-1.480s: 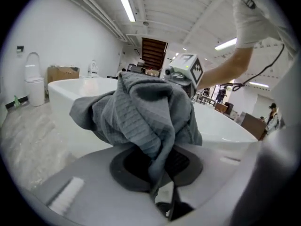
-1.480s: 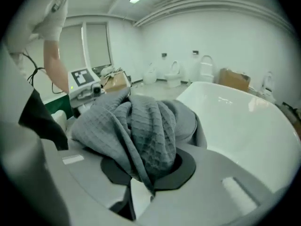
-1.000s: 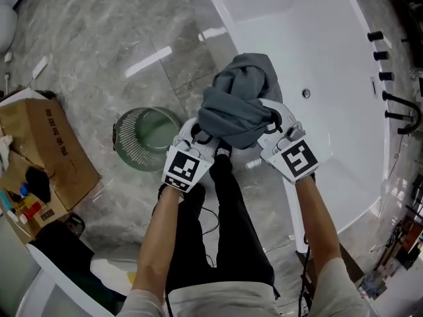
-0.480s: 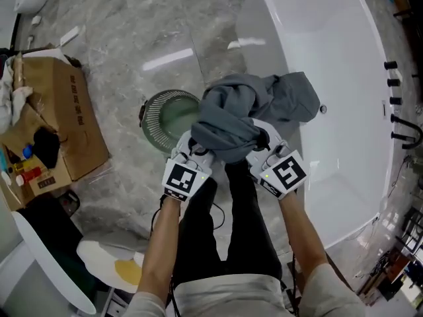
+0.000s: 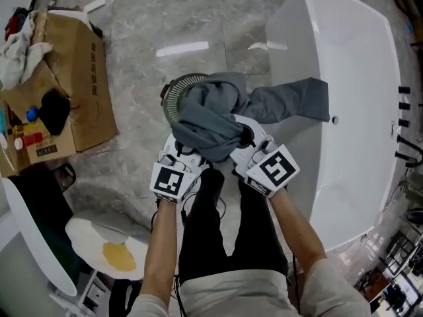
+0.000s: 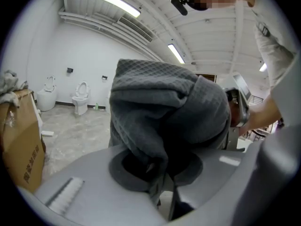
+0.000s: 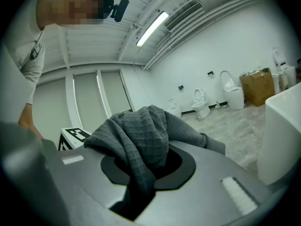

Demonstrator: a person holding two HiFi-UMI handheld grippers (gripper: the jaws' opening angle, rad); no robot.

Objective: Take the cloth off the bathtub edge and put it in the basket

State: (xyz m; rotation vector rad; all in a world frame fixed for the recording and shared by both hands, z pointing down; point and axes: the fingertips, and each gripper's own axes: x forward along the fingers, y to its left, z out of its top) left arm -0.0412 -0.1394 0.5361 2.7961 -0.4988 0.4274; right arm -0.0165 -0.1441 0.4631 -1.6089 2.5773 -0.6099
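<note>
Aloft, bunched grey cloth, pinched at once in the closed jaws of left gripper and right gripper, hiding part of the round wire basket from above, one tail stretched toward the white bathtub. Underneath, glossy grey marble floor. Leftward, an open cardboard box. Beyond, toilets along a white wall.
</note>
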